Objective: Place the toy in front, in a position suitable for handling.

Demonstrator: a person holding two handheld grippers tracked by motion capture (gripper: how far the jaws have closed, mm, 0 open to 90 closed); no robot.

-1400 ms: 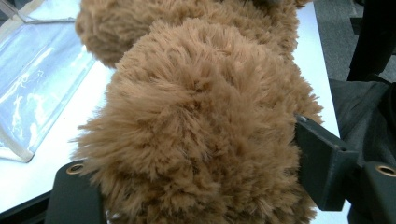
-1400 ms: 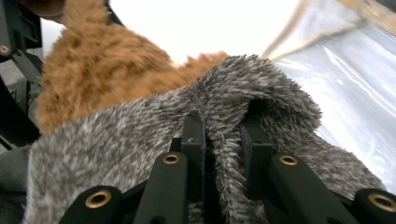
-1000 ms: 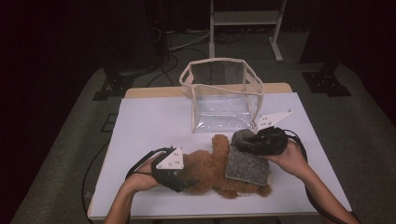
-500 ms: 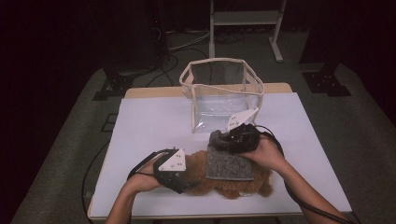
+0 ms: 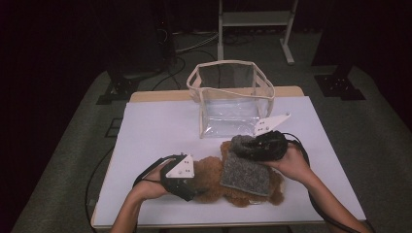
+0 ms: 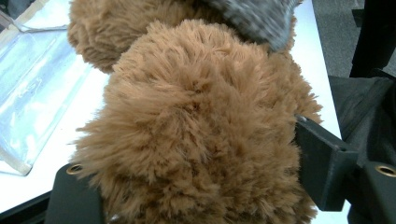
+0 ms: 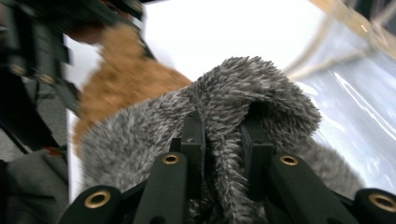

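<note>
A brown plush bear [image 5: 214,179] lies on the white tabletop [image 5: 155,126], just in front of a clear plastic bag [image 5: 231,99] that stands open. A grey fleece cloth [image 5: 245,172] is draped across the bear's middle.

The left hand-held gripper [image 5: 187,189] is clamped on a fat, furry limb of the bear [image 6: 196,135]; its jaws stand fairly wide, with pile bulging out between them. The right hand-held gripper [image 7: 222,140] is pinched tight on a fold of the grey cloth [image 7: 261,93], lifting that edge above the bear.

Both things look light and soft. The bear should squash under any grip, so a thick limb is a sound place to hold it. The cloth is limp and will sag from wherever it is pinched, so an edge fold suits it.

The left forearm lies low along the near edge, with the hand level. The right hand [image 5: 291,162] comes in from the side, wrist raised, with the tool pointing toward the bear.
</note>
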